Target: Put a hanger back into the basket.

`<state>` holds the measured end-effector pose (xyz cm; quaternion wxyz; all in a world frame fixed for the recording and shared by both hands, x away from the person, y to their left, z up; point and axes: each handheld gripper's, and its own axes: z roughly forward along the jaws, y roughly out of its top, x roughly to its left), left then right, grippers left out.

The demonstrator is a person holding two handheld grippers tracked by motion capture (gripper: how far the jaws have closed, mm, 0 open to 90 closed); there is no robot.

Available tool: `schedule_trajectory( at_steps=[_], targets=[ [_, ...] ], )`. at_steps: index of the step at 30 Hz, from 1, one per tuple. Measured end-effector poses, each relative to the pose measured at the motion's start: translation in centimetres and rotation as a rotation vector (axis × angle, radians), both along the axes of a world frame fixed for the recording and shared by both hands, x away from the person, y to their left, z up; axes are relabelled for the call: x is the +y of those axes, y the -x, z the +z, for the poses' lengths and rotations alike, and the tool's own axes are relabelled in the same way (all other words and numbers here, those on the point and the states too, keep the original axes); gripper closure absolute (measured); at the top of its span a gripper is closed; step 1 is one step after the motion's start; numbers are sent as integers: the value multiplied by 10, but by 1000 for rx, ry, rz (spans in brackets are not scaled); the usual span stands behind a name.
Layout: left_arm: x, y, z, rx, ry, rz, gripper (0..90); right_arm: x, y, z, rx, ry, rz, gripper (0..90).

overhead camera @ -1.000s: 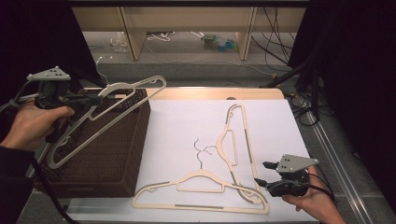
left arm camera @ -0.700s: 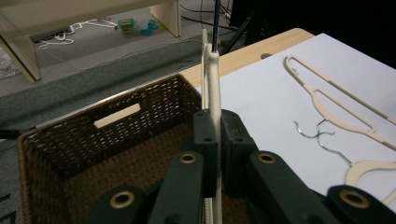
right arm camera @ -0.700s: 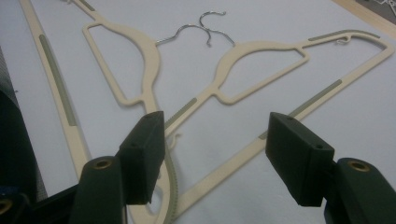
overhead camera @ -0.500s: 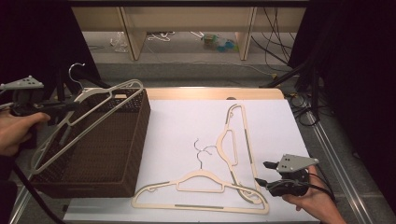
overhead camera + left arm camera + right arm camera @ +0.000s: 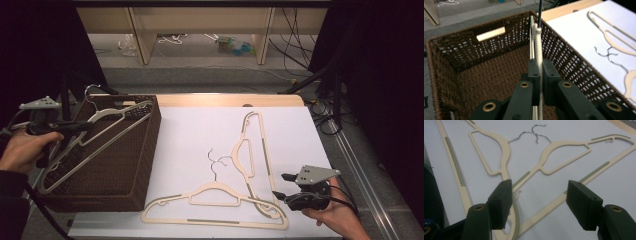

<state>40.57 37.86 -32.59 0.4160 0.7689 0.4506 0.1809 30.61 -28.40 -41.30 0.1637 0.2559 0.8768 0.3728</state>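
A brown wicker basket [image 5: 100, 197] stands at the table's left. My left gripper [image 5: 82, 126] is shut on a cream plastic hanger [image 5: 107, 131] that slants across the basket, low end inside and metal hook up at the back. In the left gripper view the jaws [image 5: 540, 67] clamp the hanger [image 5: 539, 45] edge-on above the basket floor [image 5: 486, 75]. Two more cream hangers lie overlapping on the white sheet [image 5: 200, 130], one [image 5: 215, 192] along the front, one [image 5: 255, 150] running away. My right gripper [image 5: 280, 186] stays open beside their overlapped ends, and its jaws [image 5: 539, 195] face both hangers [image 5: 564, 147] [image 5: 499, 152].
A bare wooden strip of table [image 5: 225, 100] runs behind the sheet. Beyond it are wooden shelf legs [image 5: 142, 35] and loose cables on the floor. Dark stands and cables [image 5: 330, 85] crowd the right side. A metal rail [image 5: 360, 170] borders the table's right edge.
My left gripper has carried the hanger leftward and down, from above the basket's right rim to slanting into the basket. The right gripper has stayed put.
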Motion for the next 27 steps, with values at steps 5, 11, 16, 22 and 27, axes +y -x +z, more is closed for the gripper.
schedule_trajectory(
  at_steps=[5,11,16,22,27],
  targets=[
    [-1,-4,-15,38,-16,-4,860,0,0,-1,5,-1,0,388],
    [-3,-6,-27,67,-31,1,859,2,0,-3,11,2,2,388],
    [3,-8,-39,112,-94,2,858,3,0,-4,14,2,5,386],
    [13,-8,-51,135,-102,24,851,3,0,-4,16,5,10,386],
    [15,-8,-59,160,-122,42,844,4,0,-4,13,3,13,386]
  ],
)
